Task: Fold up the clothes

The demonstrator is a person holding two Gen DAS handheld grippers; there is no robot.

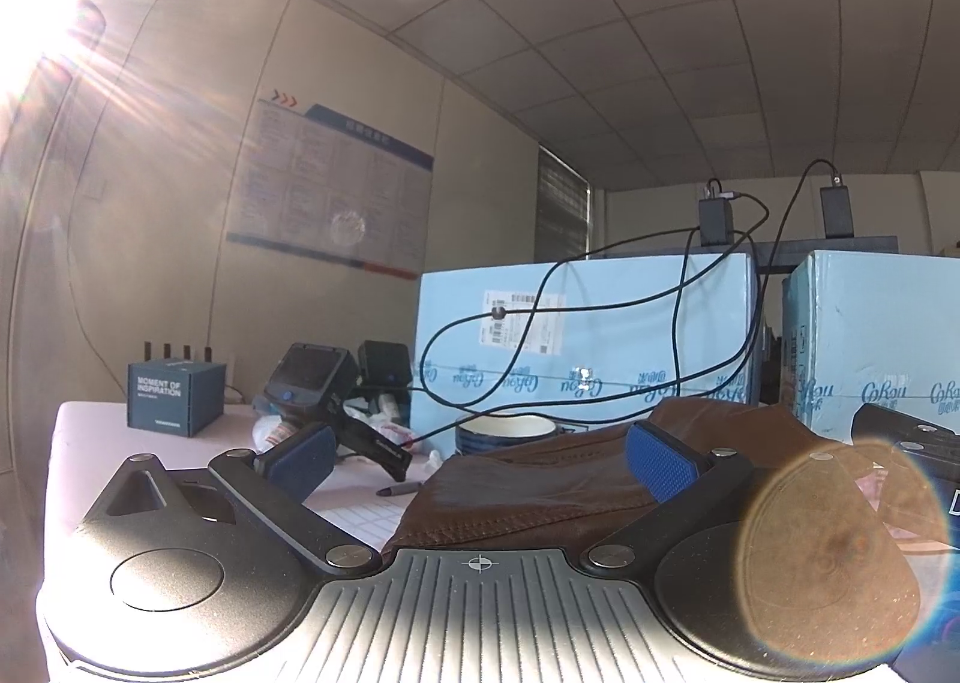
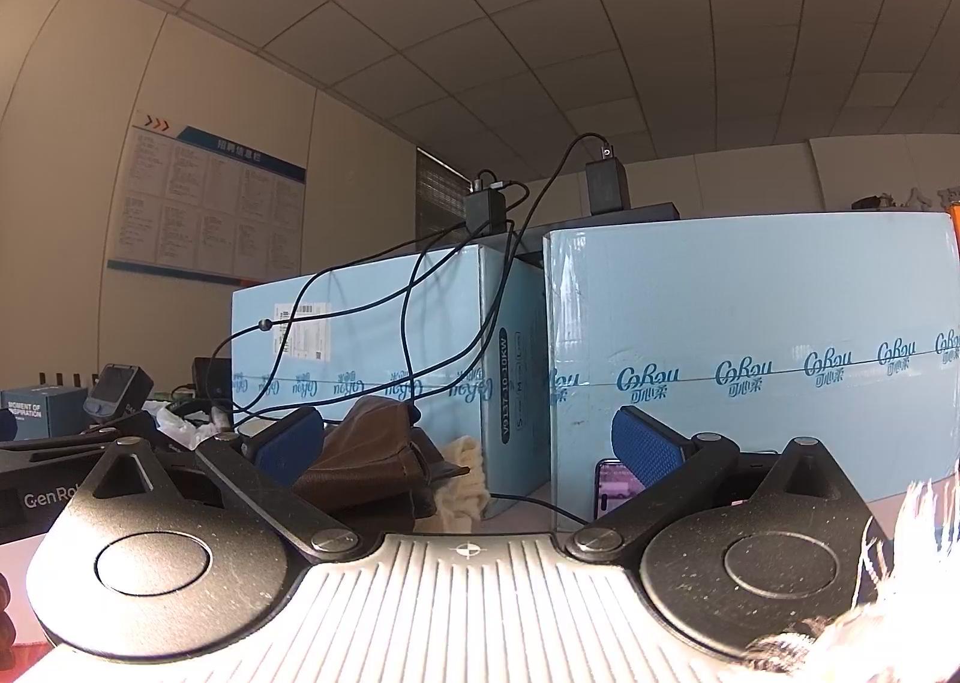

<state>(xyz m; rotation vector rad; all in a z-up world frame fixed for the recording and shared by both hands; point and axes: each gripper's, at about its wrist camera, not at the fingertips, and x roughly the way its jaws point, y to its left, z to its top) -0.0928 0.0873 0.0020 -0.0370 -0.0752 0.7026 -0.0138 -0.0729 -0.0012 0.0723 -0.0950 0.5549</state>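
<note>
Left gripper (image 1: 480,458) open, jaws wide apart, brown leather garment (image 1: 558,494) lying between them at lower centre of frame on the bench (image 1: 90,431). Right gripper (image 2: 468,446) also open, holding nothing; same brown garment (image 2: 366,455) bunched at centre left, cream cloth (image 2: 462,479) beside it, blue boxes (image 2: 750,353) behind

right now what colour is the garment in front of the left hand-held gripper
Brown, leather-like garment; clearest in the left wrist view.
</note>
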